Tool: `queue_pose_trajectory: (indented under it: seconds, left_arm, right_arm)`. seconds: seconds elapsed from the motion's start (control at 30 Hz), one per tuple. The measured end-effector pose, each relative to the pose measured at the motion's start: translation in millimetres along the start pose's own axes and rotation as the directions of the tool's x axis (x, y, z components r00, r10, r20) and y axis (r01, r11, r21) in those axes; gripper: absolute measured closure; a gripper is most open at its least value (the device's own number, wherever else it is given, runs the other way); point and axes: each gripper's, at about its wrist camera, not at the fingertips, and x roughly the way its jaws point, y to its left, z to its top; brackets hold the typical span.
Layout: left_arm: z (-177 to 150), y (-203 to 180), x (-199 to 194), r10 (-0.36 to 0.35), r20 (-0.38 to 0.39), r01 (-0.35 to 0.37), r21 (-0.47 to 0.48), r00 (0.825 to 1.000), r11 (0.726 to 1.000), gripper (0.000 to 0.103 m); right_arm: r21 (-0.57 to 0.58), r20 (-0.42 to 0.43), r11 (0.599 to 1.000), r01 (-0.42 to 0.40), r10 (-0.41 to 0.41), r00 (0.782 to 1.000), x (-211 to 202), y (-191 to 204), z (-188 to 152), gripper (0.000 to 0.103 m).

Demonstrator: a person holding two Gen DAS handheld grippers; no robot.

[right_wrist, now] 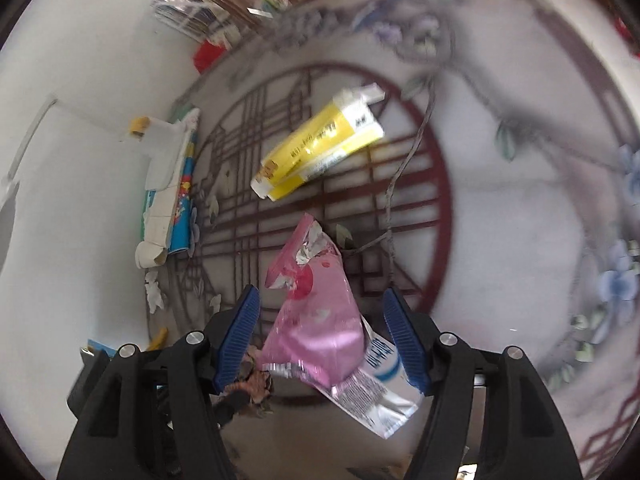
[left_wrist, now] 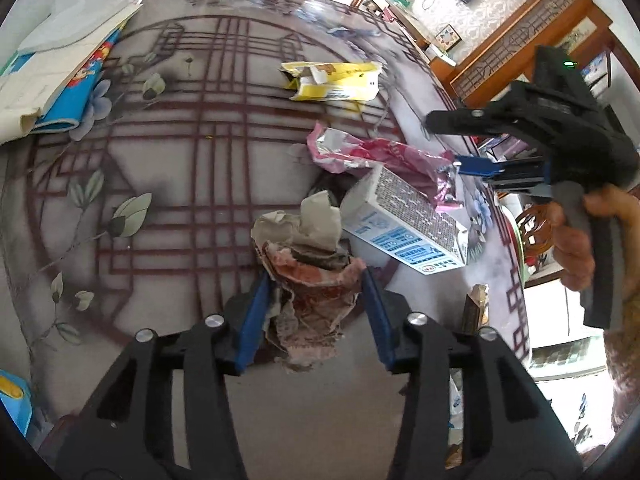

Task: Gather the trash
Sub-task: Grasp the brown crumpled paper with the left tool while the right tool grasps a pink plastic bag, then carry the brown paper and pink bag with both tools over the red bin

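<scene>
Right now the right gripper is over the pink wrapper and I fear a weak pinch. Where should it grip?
Probably across the broad, flat lower body of the pink wrapper, coming from above with the right gripper as it points now. There the foil is widest and lies between the open blue fingers. The torn upper end is crumpled and narrow, and the milk carton lies partly under it.

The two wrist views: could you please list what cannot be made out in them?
- Left wrist view: whether the left gripper pads press the crumpled paper; its folds cover the pad faces.
- Right wrist view: print on the yellow box, smeared by motion blur.
- Right wrist view: most of the white carton, covered by the pink wrapper.
- Left wrist view: the right gripper's fingertips, seen side-on.
</scene>
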Motion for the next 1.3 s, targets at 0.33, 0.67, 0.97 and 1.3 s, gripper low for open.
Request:
queue_pose_trajectory:
  seconds: [0.33,0.67,0.97,1.3]
  left_arm:
    - [-7,3,5,-0.03,-0.028,0.029,-0.018,0.999,0.999,0.037]
    - [-7,-1,22,0.007,-0.061,-0.006,0.019,0.998,1.0,0.05]
    - [0,-2,27,0.009,-0.042,-0.008,0.013,0.999,1.0,0.043]
    - [-5,-14,43,0.042,-0.083,-0.035,0.077,0.996,0.996,0.046]
  right_arm:
    - [0.045,-0.119,0.999,-0.029,0.034,0.992,34,-6,10,0.04]
    - [0.042,-0.106,0.994,-0.097,0.101,0.989,26,-8,0,0.063]
    - [-0.081,0.035,0.992,-0.096,0.1,0.994,-31,15,-34,0.067]
    - [-0.092,0.226,0.995,-0.047,0.067,0.972,-73,15,-102,0.067]
